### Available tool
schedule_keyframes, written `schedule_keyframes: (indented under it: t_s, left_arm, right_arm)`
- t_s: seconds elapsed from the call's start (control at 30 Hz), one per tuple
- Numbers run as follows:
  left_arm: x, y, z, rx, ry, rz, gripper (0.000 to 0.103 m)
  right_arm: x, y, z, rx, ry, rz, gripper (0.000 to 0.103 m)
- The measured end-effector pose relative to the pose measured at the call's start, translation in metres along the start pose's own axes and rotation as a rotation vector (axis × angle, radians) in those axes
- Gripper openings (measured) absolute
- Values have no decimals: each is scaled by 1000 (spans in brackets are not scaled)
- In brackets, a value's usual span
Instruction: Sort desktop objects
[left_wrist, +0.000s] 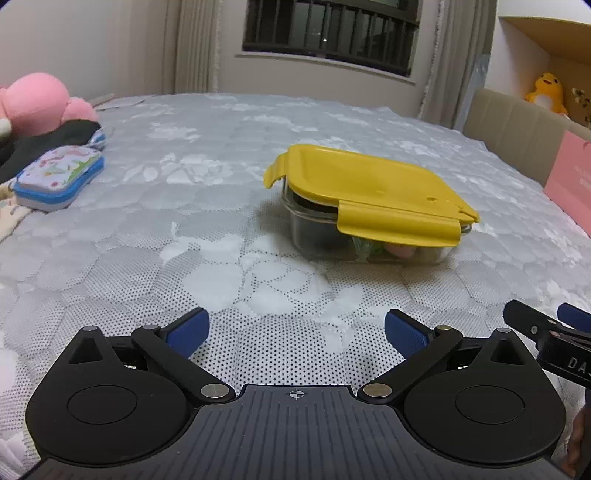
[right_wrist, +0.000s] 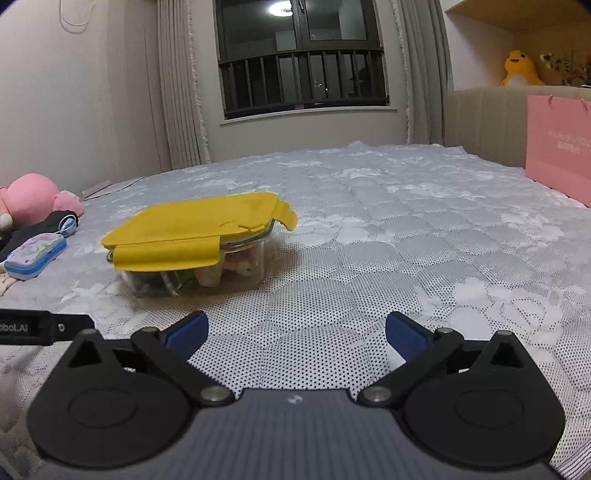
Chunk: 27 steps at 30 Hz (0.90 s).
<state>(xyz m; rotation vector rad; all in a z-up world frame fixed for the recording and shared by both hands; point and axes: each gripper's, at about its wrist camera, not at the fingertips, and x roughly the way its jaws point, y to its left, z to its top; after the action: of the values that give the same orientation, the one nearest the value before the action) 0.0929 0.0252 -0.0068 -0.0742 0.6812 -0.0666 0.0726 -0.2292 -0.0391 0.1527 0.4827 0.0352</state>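
Observation:
A clear glass box (left_wrist: 325, 236) with a yellow lid (left_wrist: 365, 188) sits on the grey quilted bed; small coloured items show through its wall. It also shows in the right wrist view (right_wrist: 240, 266), lid (right_wrist: 192, 225) resting on top with side flaps up. My left gripper (left_wrist: 295, 332) is open and empty, low over the bed, short of the box. My right gripper (right_wrist: 295, 332) is open and empty, to the right of the box and short of it. The right gripper's tip shows at the left wrist view's right edge (left_wrist: 546, 332).
A small blue-edged patterned case (left_wrist: 59, 177) lies at the left by a pink plush toy (left_wrist: 40, 103) and dark cloth. A pink paper bag (right_wrist: 557, 144) stands at the right against a beige headboard. A yellow plush duck (right_wrist: 521, 68) sits on a shelf.

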Motion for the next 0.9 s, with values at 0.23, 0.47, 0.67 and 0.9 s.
schedule_keyframes:
  t_s: [0.23,0.47,0.67,0.9]
  left_arm:
    - [-2,-6,1,53,4,27,103]
    - [0,-11,-1,73,24,29,103]
    - [-8,-9,1,69,-21,87,103]
    - [4,-3,-2,33,-84,79,103]
  right_arm:
    - [-6,-1,4,3,-19,-12,103]
    - [-6,-3,4,1,1,-24,103]
    - [-4,-1,5,-13,20,-35,103]
    - [13,7,3,-43,-12,-43,103]
